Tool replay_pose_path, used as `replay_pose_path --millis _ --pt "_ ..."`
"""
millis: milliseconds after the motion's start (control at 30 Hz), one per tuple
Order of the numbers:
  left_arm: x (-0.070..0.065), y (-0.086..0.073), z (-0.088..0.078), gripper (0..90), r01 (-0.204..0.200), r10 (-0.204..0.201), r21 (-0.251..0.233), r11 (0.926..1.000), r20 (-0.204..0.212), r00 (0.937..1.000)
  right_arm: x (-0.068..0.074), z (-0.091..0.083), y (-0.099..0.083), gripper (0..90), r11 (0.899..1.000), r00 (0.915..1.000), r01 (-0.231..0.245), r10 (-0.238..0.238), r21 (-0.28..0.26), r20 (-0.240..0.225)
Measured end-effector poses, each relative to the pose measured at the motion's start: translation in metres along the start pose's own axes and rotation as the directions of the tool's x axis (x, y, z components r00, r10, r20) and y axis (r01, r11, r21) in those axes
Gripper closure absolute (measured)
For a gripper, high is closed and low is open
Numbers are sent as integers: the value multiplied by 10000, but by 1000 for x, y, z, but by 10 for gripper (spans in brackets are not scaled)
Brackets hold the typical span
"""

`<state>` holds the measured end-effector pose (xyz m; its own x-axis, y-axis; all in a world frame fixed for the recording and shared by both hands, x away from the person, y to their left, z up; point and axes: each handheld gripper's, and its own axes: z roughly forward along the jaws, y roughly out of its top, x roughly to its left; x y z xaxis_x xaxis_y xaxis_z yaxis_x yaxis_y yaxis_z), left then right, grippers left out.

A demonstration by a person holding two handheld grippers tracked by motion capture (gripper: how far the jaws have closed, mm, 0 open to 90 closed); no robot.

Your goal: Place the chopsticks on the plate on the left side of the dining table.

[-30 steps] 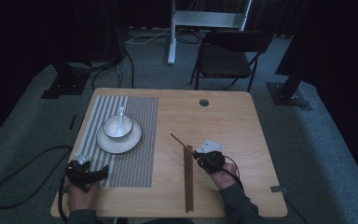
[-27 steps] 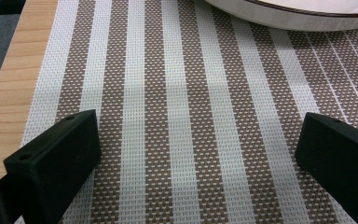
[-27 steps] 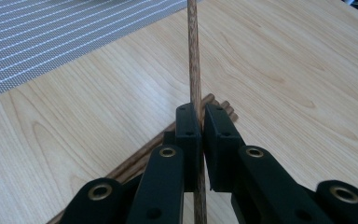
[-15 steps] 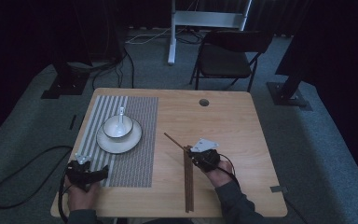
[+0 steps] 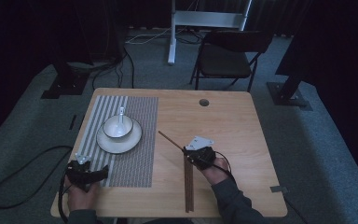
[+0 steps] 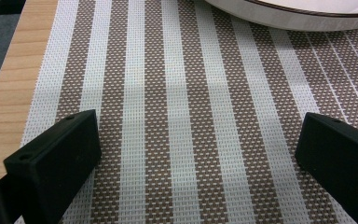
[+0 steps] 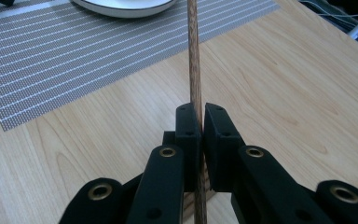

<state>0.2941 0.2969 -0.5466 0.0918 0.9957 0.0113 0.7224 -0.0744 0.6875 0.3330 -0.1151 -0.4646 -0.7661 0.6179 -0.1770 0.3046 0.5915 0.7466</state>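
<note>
Right gripper: your jaws are pinched on a slim brown wooden chopstick, which runs straight out ahead from between the pads.
High view adds: the right gripper carries that chopstick slanting away from the jaw tips, while a second dark wooden chopstick lies flat on the light wooden table, trailing back from the jaws beside your wrist.
Left gripper: your jaws are spread wide with nothing between them, poised over the brown-and-white striped woven placemat.
Ahead of left jaws: the rim of a white round plate with a dark edge.
High view adds: the left gripper sits at the placemat's near corner; the plate holds a white bowl with a white spoon.
</note>
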Motion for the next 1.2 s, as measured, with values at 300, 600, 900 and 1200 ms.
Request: replay_pose_path --millis 300,600,900,1200 --pt "0 0 0 3 -1 1 -1 10000 1 10000 5 1 12 850 9997 9997 178 -181 -194 -158" --pt "0 0 0 2 39 -39 -15 10000 4 10000 7 3 21 850 9991 9992 269 -279 -329 -293" --pt "0 0 0 3 12 -13 13 10000 9 10000 11 4 27 850 9983 9986 356 -374 -456 -378" --pt "0 0 0 2 1 -1 13 10000 4 10000 15 6 32 850 9973 9971 519 -546 -529 -528"
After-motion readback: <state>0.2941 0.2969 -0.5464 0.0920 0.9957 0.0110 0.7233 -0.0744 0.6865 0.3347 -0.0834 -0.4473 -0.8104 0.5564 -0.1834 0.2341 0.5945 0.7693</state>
